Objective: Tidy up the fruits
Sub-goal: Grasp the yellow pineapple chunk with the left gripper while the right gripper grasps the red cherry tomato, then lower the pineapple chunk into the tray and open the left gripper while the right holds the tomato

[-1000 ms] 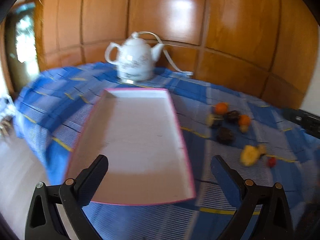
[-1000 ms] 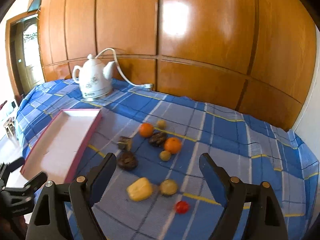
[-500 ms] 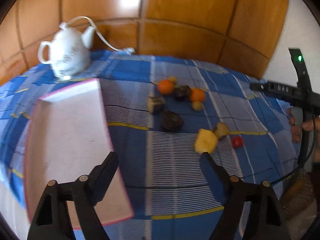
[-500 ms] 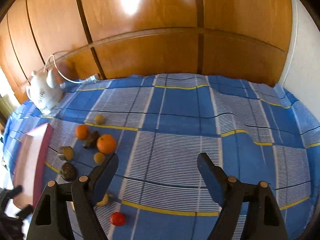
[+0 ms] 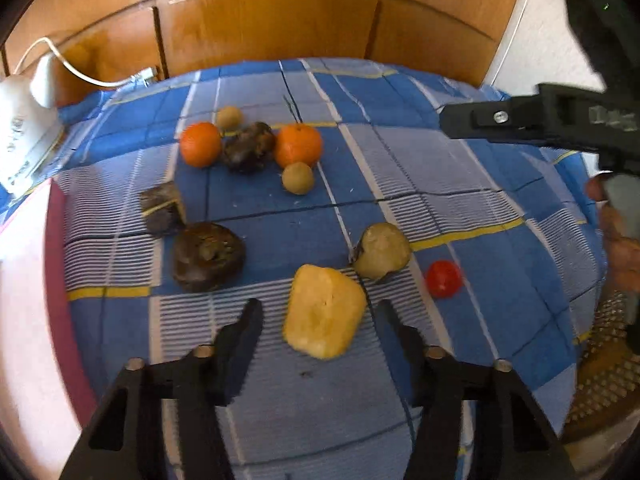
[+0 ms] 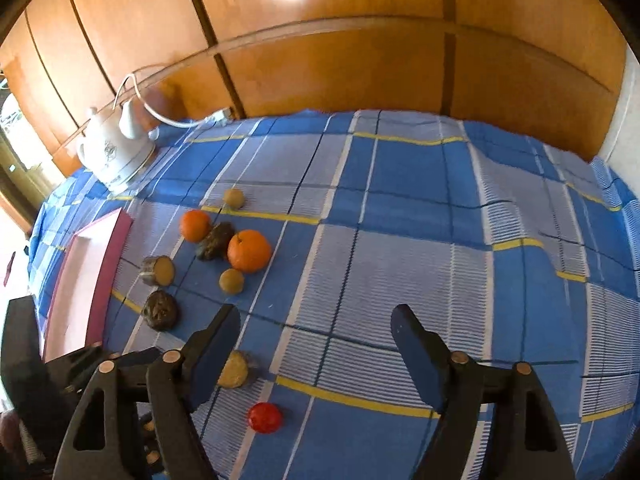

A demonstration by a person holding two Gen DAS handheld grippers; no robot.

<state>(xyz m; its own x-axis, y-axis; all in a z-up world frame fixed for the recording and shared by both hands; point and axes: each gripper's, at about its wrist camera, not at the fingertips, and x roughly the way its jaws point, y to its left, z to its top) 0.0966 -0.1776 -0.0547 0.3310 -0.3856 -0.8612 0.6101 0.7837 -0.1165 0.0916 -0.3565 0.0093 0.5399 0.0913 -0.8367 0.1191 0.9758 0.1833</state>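
Both wrist views have swung away from the pink tray (image 5: pixel 56 280) and down toward the scattered fruit; a second ago the left view was filled by the tray, and now only the tray's edge shows at the left.

Fruit lies loose on a blue checked cloth covering the bench (image 5: pixel 460 184). The left tongs (image 5: pixel 318 320) hang just over a yellow chunk of fruit (image 5: pixel 324 312). Its long axis runs roughly away from the camera, between the two fingers, leaning slightly to one side. The jaws are closing, already narrow, with the chunk between them, but the pads do not yet seem to press on it. Just beyond it sit a pale green fruit (image 5: pixel 382 252), a small red fruit (image 5: pixel 443 279) to the right, and a dark brown round fruit (image 5: pixel 208 256) to the left. Farther off are two oranges (image 5: pixel 298 146) with more dark and small green pieces.

The right tongs (image 6: pixel 316 344) are wide, closing slightly, with nothing between them. The red fruit (image 6: pixel 265 417) lies low and left of their gap.

The left hand is plainly nearer the yellow chunk, so the next grasp probably belongs to it. A white kettle (image 6: pixel 116 156) stands at the far left.
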